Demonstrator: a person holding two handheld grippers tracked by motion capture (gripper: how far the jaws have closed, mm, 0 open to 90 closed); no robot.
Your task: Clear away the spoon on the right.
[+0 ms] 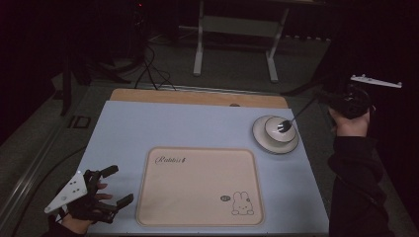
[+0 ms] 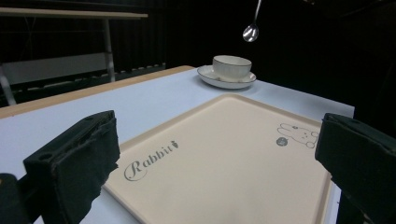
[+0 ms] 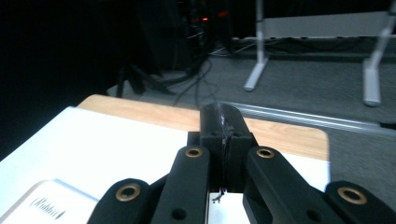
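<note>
Left gripper [image 1: 114, 186] near, open, idle. Right gripper [image 3: 223, 135] pinches spoon [image 1: 285, 125] handle above cup [image 1: 278, 129]: light, stiff, slippery; hold mid-handle.

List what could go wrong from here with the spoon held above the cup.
1. The right gripper pinches the spoon only at the far end of its thin handle, so it could swivel or slip from the shut jaws.
2. The spoon's bowl hangs over the cup; a clumsy descent could knock the cup on its saucer.
3. The saucer sits near the table's right edge, so a push could send it off.
</note>
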